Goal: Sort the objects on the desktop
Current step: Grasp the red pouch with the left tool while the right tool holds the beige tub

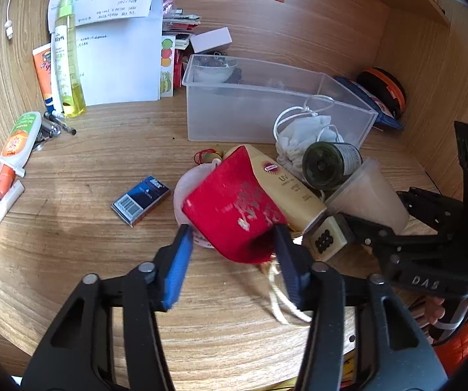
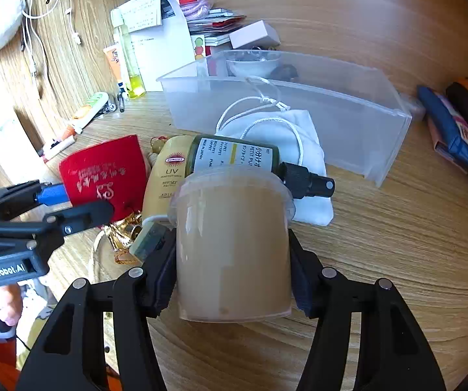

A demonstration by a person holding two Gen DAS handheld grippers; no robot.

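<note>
Left wrist view, left to right. At 9 o'clock, a white tube with orange label (image 1: 19,138) lies by a few metal pens (image 1: 58,123). At 10 o'clock a yellow spray bottle (image 1: 66,62) leans on white papers (image 1: 120,55). Below centre-left, a blue card box (image 1: 141,200) lies flat on the wood desk (image 1: 87,163).

Left gripper (image 1: 232,251): fingers spread moderately, blue pad on its left finger, straddling the near end of a red pouch (image 1: 234,205). Right pad touches or nearly touches the pouch edge; left pad stands just clear. No firm grip shown.

Pouch lies partly over a white round thing; a cream UV sunscreen tube (image 1: 283,185) sits against its right edge. A clear plastic bin (image 1: 266,104) stands at 12 to 1 o'clock. A white drawstring bag (image 1: 302,140) is just in front of the bin, and a dark green bottle (image 1: 330,166) rests on it.

Right wrist view. Left gripper enters at 9 o'clock, by the red pouch. Right gripper (image 2: 232,260), centre: both pads pressed on the sides of a translucent beige cup (image 2: 232,244), closed round it. Cup lies along the fingers, rim away from camera, against the green bottle. Bin beyond at 12 to 2 o'clock. A blue packet (image 2: 455,130) lies at 3 o'clock.
</note>
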